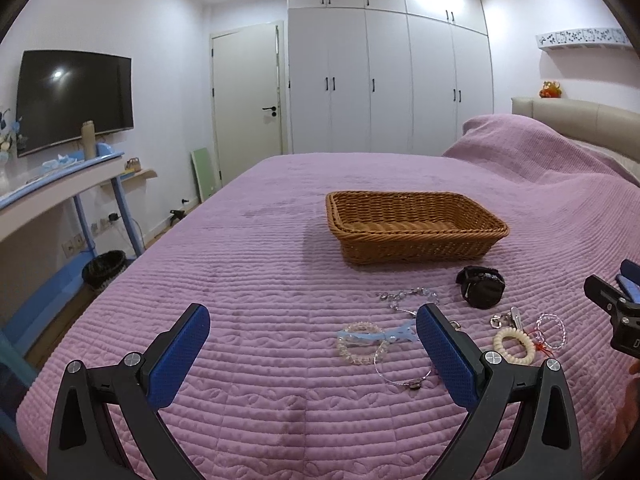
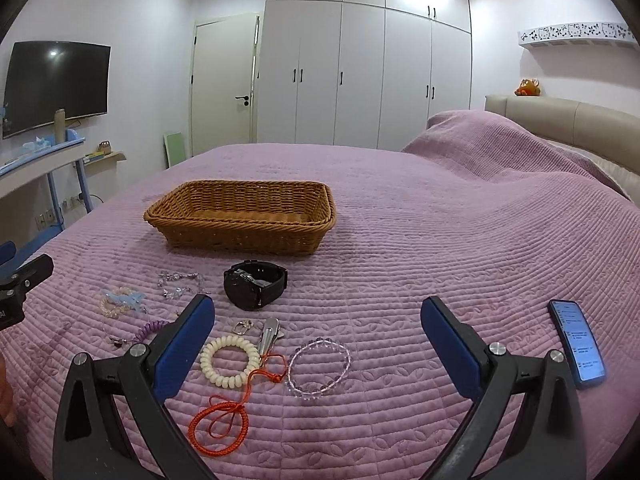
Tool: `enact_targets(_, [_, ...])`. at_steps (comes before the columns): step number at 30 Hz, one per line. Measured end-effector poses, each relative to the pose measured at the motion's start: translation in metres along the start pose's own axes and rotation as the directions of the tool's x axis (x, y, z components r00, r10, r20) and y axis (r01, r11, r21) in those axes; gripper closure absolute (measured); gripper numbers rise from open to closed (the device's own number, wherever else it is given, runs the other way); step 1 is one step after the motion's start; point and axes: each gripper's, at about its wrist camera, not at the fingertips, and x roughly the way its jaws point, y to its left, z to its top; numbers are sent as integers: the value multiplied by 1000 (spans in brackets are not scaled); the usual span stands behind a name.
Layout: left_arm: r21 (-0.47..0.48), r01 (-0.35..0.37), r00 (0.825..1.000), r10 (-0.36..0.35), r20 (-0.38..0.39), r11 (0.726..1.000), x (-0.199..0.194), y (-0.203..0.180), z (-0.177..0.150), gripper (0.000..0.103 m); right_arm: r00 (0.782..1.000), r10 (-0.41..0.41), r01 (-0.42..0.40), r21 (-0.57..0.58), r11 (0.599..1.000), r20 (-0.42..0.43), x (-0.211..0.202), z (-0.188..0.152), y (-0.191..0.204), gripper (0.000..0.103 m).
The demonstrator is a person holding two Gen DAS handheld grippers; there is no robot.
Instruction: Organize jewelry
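Observation:
An empty wicker basket (image 1: 416,236) (image 2: 240,228) sits on the purple bedspread. In front of it lie a black watch (image 1: 480,286) (image 2: 256,285), a silver chain bracelet (image 1: 408,296) (image 2: 180,284), a clear bead bracelet with a blue clip (image 1: 360,342) (image 2: 120,300), a thin wire bangle (image 1: 402,372), a cream bead bracelet (image 1: 514,344) (image 2: 230,360), a crystal bracelet (image 2: 318,366), a metal hair clip (image 2: 267,336) and an orange cord (image 2: 224,420). My left gripper (image 1: 312,356) is open and empty, left of the pile. My right gripper (image 2: 316,356) is open and empty above the crystal bracelet.
A phone (image 2: 576,342) lies on the bed at the right. Pillows under the cover rise at the far right (image 1: 540,144). A desk (image 1: 60,188) and bin (image 1: 104,270) stand left of the bed.

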Motion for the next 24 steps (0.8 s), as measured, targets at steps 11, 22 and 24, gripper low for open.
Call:
enact_targets(11, [4, -16, 1000, 16, -3, 1000, -2, 1, 1, 1, 1000, 12, -12, 14, 1000, -15, 2, -1, -3, 0])
enact_targets(22, [29, -42, 999, 42, 1, 999, -4, -3, 3, 1, 999, 16, -15, 16, 1000, -31, 7, -3, -3, 0])
enact_targets(24, [27, -48, 999, 48, 1, 998, -4, -2, 3, 1, 999, 16, -16, 21, 1000, -33, 8, -3, -5, 0])
